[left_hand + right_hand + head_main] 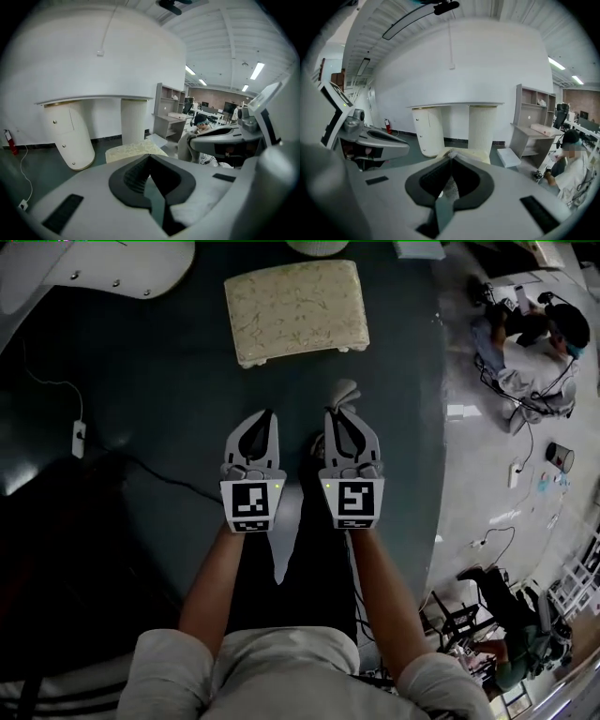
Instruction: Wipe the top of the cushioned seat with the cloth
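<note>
Short of the seat, which is sitting on the dark floor, the right tongs are clamping the grey cloth clear of the seat; the left tongs, alongside, are hanging pressed together, empty.

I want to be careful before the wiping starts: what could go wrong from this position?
The right gripper pinches the cloth only at its tips, so the cloth may slip when it is dragged over the cushioned seat. A cable lies on the floor to the left; stepping toward the seat could catch it.
</note>
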`<state>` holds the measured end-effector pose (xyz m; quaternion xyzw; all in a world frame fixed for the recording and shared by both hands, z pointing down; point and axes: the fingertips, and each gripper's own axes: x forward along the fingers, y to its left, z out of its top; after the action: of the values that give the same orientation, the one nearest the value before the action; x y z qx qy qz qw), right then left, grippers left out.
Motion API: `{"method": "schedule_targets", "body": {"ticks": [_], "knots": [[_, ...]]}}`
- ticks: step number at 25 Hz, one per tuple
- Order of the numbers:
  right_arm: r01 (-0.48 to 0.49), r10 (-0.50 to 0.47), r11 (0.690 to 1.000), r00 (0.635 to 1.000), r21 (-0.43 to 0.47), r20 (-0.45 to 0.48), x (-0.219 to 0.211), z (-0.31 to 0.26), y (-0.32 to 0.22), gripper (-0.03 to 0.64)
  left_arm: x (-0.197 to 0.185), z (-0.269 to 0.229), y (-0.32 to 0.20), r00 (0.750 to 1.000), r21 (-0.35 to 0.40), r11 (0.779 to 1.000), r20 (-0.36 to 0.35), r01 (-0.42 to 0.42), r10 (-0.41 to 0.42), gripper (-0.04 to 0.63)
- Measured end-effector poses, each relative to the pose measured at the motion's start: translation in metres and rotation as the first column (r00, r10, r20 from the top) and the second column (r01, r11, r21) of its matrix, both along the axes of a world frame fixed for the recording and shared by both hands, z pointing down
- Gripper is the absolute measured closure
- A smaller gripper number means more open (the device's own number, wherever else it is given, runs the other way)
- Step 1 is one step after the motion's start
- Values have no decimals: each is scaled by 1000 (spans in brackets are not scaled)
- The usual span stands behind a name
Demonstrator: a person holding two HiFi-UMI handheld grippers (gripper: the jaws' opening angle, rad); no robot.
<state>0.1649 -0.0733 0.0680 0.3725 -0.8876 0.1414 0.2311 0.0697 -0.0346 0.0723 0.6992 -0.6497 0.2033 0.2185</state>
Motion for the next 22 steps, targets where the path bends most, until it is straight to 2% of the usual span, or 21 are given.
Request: {"method": "schedule_targets", "body": {"ticks": [5,9,12,15,19,22], "knots": [[-32,30,998,999,48,37,-6,-81,15,589,-14,-66,18,999,25,1000,-50,10,-8,581],[-76,71,993,996,96,54,-14,-147,46,589,-13,-128,35,996,80,996,-82,-41,48,581],[-128,121,988,990,89,79,-23,-183,77,589,-29,-167,53,994,86,994,-78,-73,80,581],[-191,183,978,979,84,93,-10,-226,103,589,-27,-210,73,990,96,989,-72,-114,121,581],[-203,195,965,979,168,63,11,-288,122,589,-10,-262,97,989,145,983,-79,-110,122,581],[-184,171,959,982,214,74,18,-320,138,589,-10,-292,126,991,173,983,-110,-61,81,581]]}}
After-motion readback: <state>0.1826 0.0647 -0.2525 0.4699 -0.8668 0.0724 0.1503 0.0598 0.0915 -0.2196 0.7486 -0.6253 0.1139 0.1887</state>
